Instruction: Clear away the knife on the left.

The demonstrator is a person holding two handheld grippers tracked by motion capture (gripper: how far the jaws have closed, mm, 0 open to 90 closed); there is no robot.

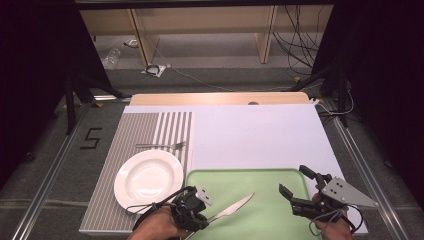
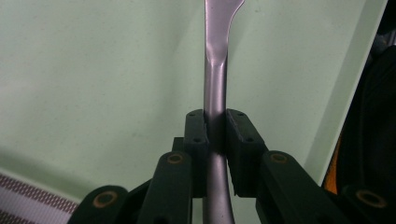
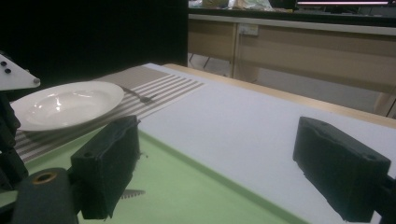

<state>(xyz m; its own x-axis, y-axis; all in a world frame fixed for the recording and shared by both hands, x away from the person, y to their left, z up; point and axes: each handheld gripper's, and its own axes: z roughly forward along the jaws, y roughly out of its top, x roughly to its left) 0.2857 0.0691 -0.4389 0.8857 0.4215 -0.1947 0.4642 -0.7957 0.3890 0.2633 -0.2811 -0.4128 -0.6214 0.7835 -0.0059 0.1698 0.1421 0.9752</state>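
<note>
Slim silver table knife [image 1: 232, 208] clamped by its handle in the left claw [image 1: 204, 220].
Blade points over the green tray [image 1: 280, 177] toward the gaping right claw [image 1: 295, 187].

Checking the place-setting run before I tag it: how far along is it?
Done: plate and fork lie on the striped placemat. In hand: the left hand-held gripper is shut on the knife, over the green tray. Left: knife onto the placemat. The right hand-held gripper is open, holding nothing.
</note>
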